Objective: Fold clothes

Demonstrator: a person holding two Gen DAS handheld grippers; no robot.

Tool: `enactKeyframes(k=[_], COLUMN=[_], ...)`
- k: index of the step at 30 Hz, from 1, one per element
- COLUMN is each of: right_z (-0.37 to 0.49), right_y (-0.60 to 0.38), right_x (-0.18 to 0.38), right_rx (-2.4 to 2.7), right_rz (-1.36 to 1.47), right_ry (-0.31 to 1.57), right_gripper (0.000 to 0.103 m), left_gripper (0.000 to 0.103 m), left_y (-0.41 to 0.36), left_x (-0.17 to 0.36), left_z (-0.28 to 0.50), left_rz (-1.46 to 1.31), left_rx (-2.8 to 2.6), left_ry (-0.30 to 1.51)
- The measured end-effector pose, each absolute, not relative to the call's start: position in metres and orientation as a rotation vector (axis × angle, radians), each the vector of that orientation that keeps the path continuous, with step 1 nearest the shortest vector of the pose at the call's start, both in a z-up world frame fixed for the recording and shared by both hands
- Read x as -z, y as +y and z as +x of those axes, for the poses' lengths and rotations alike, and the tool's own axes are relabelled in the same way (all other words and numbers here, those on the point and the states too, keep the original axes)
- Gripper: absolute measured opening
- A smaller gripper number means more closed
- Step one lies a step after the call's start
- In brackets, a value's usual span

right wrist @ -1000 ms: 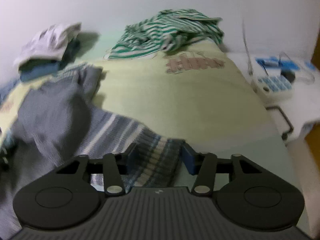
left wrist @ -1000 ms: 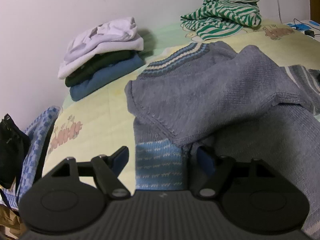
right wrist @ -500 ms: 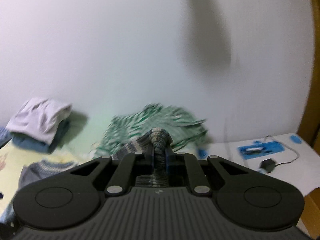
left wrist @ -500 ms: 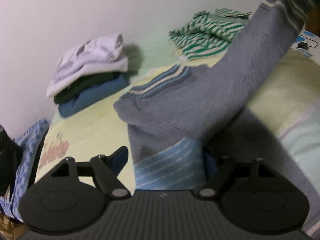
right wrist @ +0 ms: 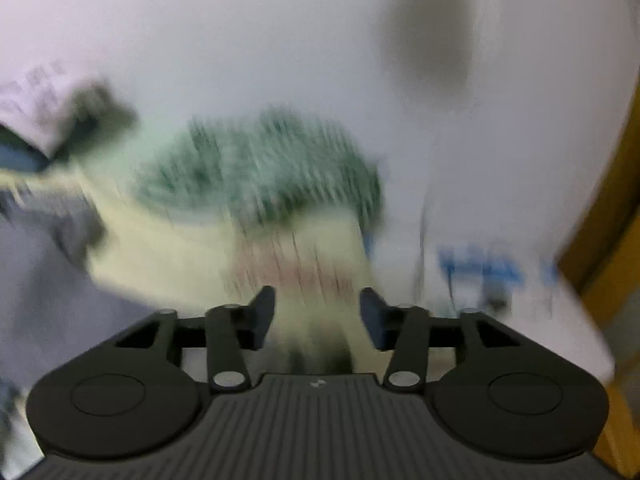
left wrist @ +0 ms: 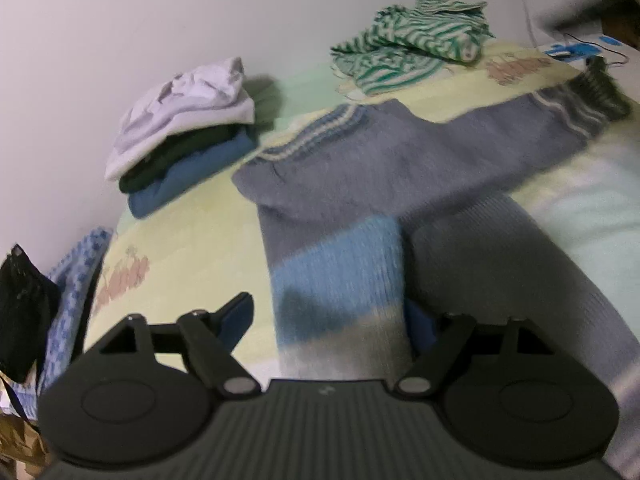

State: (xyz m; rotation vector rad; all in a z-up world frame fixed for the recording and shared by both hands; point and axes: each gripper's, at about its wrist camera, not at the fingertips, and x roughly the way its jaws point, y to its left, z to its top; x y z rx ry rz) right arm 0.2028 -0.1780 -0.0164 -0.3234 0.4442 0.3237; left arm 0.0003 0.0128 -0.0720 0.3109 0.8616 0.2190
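From my left gripper's [left wrist: 332,322] camera, a bed [left wrist: 192,240] with a pale yellow-green printed sheet runs up to a plain white wall [left wrist: 160,20]; a white ledge with blue items and a dark cable sits at the far right corner. I count one grey knit sweater [left wrist: 380,160] spread across the sheet, its striped-cuff sleeve [left wrist: 560,120] stretched out flat toward the right; its blue-banded hem [left wrist: 340,280] lies between my two fingers, whose jaws are opening, the left pad well clear of the cloth and the right one hidden behind it. One folded stack [left wrist: 188,132] of three pieces, white on dark on blue, stands by the wall; one crumpled green-striped garment [left wrist: 416,44] lies further right; a blue checked cloth [left wrist: 76,272] and a black bag [left wrist: 24,312] hang off the left edge.

From my right gripper's [right wrist: 318,312] camera everything is smeared by motion; the jaws are opening with nothing between them, only bare sheet [right wrist: 208,256] beyond. I make out the green-striped garment [right wrist: 264,168] ahead, the folded stack [right wrist: 52,120] at far left, a grey patch of sweater [right wrist: 44,280] at the left, the white wall [right wrist: 280,40] and a yellow-brown wooden edge [right wrist: 608,248] at right.
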Motion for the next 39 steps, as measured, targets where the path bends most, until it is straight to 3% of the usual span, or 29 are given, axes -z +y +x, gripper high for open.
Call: enactKeyframes(k=[5,14,15,16,17,24,25,27,28,33,36,38,39], right_z=[0.216,0.242,0.245,0.245,0.245,0.257,0.263,0.274,0.278,0.277,0.279,0.282,0.282], right_y=[-0.091,0.058,0.065,0.067,0.067,0.053,0.054,0.058,0.061,0.081,0.058,0.046,0.044], right_x=[0.001,0.056,0.059,0.058,0.056,0.032,0.034,0.042,0.047,0.069,0.053,0.042,0.038], right_rx=[-0.849,-1.058,-1.071,-1.083,-1.095,-1.080,-1.074,-1.075,-1.070,-0.919,-0.982,-1.066,-1.096], right_rz=[-0.178,-0.201,-0.202,-0.206,-0.212,-0.108,-0.071,0.019,0.056,-0.100,-0.036,-0.008,-0.008], right_ry=[0.600,0.797,0.818,0.833,0.846,0.782,0.792,0.828,0.836,0.805,0.782,0.814,0.831], right_gripper=[0.055,0.056,0.054,0.028,0.015,0.013,0.007,0.007,0.000,0.000,0.018,0.040,0.043], left_gripper=[0.085,0.086,0.086,0.086,0.087,0.097,0.097,0.098,0.098,0.098,0.098,0.096,0.094], left_y=[-0.004,-0.022,-0.023,-0.024,-0.025,-0.015,-0.014,-0.014,-0.014,-0.014,-0.010,-0.004,0.000], left_x=[0.078,0.076,0.076,0.077,0.078,0.080,0.081,0.081,0.081,0.080,0.078,0.075,0.073], left_z=[-0.043,-0.072,-0.073,-0.075,-0.077,-0.074,-0.074,-0.074,-0.074,-0.075,-0.078,-0.080,-0.081], left_rz=[0.326,0.229,0.226,0.223,0.220,0.161,0.155,0.148,0.148,0.173,0.174,0.159,0.151], left_rx=[-0.218,-0.238,-0.238,-0.239,-0.240,-0.242,-0.240,-0.238,-0.238,-0.237,-0.228,-0.215,-0.208], left_ry=[0.892,0.925,0.924,0.923,0.921,0.930,0.932,0.933,0.934,0.928,0.927,0.928,0.924])
